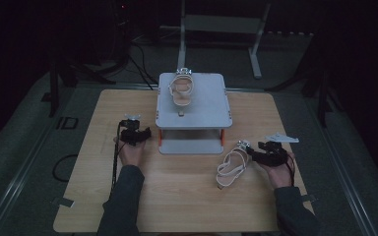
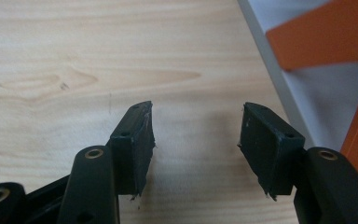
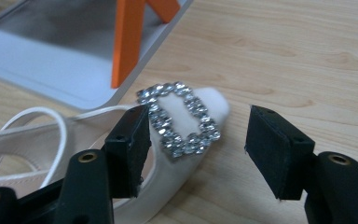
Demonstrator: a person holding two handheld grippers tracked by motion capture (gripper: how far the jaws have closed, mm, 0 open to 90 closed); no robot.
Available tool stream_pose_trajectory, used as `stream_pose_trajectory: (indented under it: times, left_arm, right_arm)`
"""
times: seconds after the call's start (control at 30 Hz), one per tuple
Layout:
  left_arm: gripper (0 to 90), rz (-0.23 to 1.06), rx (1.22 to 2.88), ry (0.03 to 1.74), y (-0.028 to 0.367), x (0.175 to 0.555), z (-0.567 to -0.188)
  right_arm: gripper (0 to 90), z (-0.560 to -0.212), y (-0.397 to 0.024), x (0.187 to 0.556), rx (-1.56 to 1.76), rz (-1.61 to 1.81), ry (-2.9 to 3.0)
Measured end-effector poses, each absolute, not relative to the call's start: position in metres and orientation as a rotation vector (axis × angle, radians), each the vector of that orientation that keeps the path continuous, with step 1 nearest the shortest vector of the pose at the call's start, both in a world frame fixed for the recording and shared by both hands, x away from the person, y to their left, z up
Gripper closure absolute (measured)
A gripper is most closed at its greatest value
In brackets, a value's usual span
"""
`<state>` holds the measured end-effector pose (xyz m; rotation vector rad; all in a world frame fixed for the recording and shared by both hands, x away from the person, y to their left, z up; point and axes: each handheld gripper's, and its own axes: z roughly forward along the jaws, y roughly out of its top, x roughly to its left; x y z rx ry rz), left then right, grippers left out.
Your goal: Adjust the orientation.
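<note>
The white sandal (image 3: pixel 177 154) with a shiny buckle (image 3: pixel 179 120) lies on the desk (image 1: pixel 177 196), just in front of the grey rack (image 1: pixel 192 105). Its toe sits between the wide jaws of the right gripper (image 3: pixel 193 140), which do not squeeze it. A second sandal (image 1: pixel 183 88) rests on top of the rack. The left gripper (image 2: pixel 196 140) is low over bare desk, jaws apart and holding nothing

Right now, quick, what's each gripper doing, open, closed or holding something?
Left gripper: open, nothing between its jaws, bare table beneath.
Right gripper: open, the white sandal toe between its jaws, not gripped.
</note>
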<state>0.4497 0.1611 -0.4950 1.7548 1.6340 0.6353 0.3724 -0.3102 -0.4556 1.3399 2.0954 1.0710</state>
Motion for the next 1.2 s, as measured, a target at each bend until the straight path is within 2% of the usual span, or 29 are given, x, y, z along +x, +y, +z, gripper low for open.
stream_pose_trajectory:
  times: [0.27,0.4,0.7,1.2]
  left_arm:
    - [42.9,0.616,1.768,1.613,0.155,0.446,-0.502]
    - [42.6,0.634,1.774,1.595,0.153,0.444,-0.503]
    - [42.4,0.654,1.771,1.589,0.152,0.443,-0.505]
    - [41.0,0.647,1.766,1.590,0.153,0.444,-0.505]
  right_arm:
    - [40.4,-0.465,-0.302,0.373,1.328,1.014,2.152]
    - [43.8,-0.468,-0.298,0.374,1.317,0.949,2.164]
    - [42.2,-0.469,-0.301,0.379,1.326,0.946,2.185]
    - [39.4,-0.466,-0.318,0.417,1.404,0.927,2.164]
